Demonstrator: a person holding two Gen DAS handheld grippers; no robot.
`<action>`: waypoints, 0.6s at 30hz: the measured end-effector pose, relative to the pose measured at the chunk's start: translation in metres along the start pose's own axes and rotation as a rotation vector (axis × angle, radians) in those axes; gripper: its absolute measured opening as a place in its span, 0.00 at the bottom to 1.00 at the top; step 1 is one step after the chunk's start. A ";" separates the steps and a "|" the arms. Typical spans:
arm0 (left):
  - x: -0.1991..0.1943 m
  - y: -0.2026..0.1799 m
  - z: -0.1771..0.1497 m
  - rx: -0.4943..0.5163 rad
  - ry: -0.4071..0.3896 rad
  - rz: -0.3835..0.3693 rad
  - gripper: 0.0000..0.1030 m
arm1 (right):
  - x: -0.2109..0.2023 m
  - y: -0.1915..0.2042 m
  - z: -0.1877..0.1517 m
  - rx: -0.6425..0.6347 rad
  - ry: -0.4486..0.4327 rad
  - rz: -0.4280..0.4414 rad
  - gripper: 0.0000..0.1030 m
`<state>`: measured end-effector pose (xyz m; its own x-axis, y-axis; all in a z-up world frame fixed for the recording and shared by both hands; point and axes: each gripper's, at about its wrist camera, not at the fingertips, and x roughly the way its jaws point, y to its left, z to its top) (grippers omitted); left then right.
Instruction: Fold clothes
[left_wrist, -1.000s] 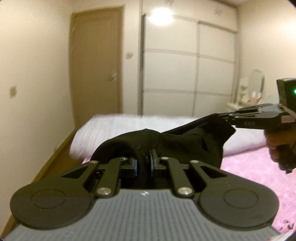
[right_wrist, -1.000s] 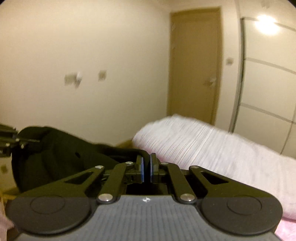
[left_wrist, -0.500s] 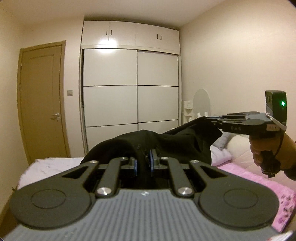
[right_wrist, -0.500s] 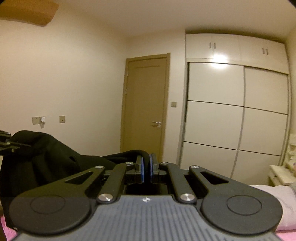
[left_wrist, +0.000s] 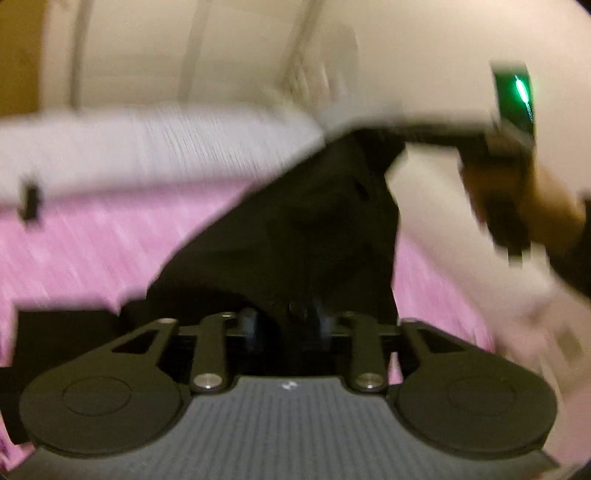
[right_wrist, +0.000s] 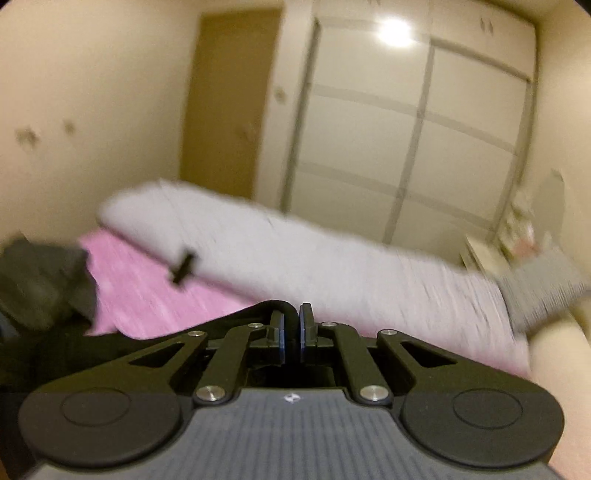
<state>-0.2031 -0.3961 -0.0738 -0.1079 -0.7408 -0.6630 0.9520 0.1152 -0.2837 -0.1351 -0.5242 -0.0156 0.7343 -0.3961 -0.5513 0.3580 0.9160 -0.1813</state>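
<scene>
My left gripper (left_wrist: 284, 317) is opening around the black garment (left_wrist: 295, 221), now lowered over the pink bedspread (left_wrist: 92, 251). My right gripper (right_wrist: 291, 328) (opening too) barely pinches an edge; spreading can begin.

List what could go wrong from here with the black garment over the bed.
1. The left gripper jaws are opening with the black garment between them; that corner may drop unevenly onto the pink sheet.
2. The right gripper pinches only a thin edge of cloth, which may slip out.
3. Both views are heavily blurred, so the cloth may land bunched rather than flat.
</scene>
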 end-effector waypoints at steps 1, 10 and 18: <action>0.013 -0.003 -0.016 0.015 0.030 0.005 0.34 | 0.016 -0.005 -0.021 0.006 0.078 -0.018 0.12; 0.044 0.097 -0.039 -0.015 0.132 0.164 0.57 | 0.044 0.001 -0.158 0.116 0.282 -0.144 0.71; 0.084 0.165 -0.034 0.156 0.140 0.223 0.64 | 0.034 0.024 -0.184 0.330 0.402 -0.165 0.74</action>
<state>-0.0648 -0.4165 -0.1995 0.0802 -0.6093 -0.7889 0.9880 0.1532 -0.0179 -0.2072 -0.5038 -0.1884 0.3979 -0.4177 -0.8168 0.6591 0.7495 -0.0623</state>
